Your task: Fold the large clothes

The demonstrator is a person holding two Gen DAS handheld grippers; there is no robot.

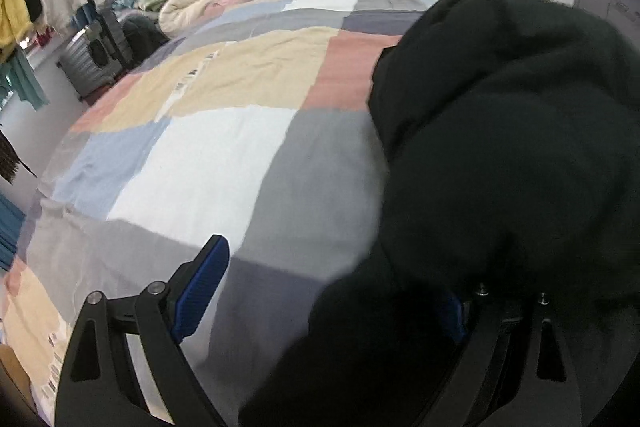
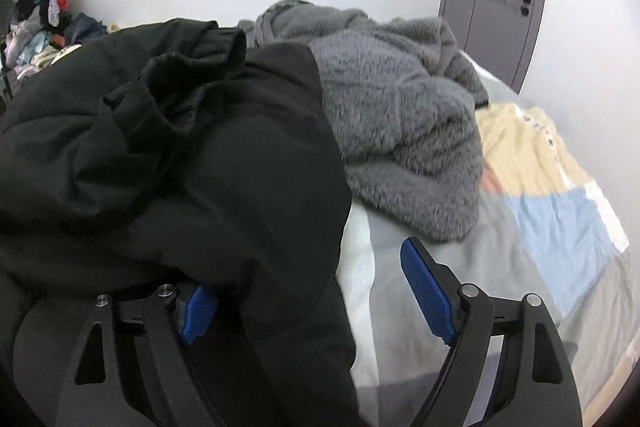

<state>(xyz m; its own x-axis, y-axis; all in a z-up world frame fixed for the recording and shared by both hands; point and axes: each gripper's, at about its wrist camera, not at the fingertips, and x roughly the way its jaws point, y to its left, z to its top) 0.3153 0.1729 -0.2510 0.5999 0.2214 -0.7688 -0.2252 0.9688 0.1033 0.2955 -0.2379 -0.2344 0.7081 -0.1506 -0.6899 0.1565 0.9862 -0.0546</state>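
A: Where's the black coat (image 2: 168,155)?
B: Bunched on the bed (image 1: 224,155), smooth padded cloth, draped over one pad of each claw. Left claw (image 1: 332,291) and right claw (image 2: 308,303) both gape, pinching nothing.
A: Beside the coat?
B: A fuzzy grey fleece (image 2: 400,131) touching it; flat patchwork cover lies open left of the coat.

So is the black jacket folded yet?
Not yet: the black jacket lies bunched in a rumpled heap on the bed, one cuff sticking up.
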